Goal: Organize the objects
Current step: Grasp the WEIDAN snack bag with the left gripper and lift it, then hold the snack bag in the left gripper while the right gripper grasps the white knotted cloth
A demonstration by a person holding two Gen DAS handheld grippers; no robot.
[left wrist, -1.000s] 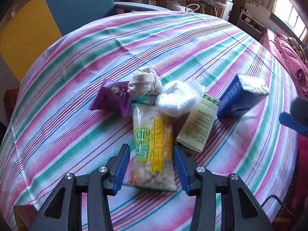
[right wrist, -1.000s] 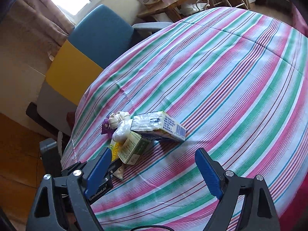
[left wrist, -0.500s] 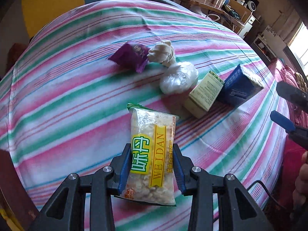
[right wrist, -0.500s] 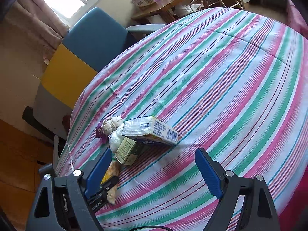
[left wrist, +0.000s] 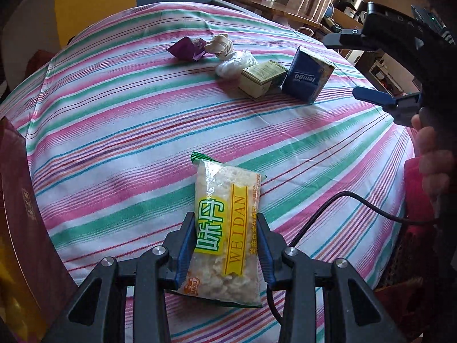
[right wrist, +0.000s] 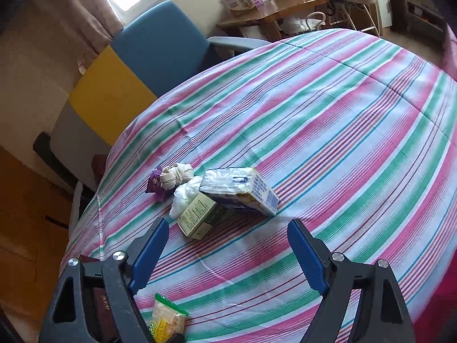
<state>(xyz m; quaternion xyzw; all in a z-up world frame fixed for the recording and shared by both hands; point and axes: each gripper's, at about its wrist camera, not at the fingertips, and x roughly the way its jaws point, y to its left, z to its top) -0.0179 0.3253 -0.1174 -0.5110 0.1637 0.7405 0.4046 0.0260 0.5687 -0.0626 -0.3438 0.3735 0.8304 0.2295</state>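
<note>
Your left gripper (left wrist: pixel 227 245) has its jaws clenched on the sides of the snack packet (left wrist: pixel 225 228), which it holds above the near part of the striped bench (left wrist: pixel 114 120), well apart from the other things. Your right gripper (right wrist: pixel 225 253) has been narrowing a little, yet its jaws stand released with nothing between them, hovering just near of the pile. That pile sits at the far side: a purple sachet (left wrist: pixel 187 49), a knotted cloth (left wrist: pixel 221 44), a white bag (left wrist: pixel 235 63), a pale green box (left wrist: pixel 261 77) and a blue tissue pack (left wrist: pixel 308 75) close together.
</note>
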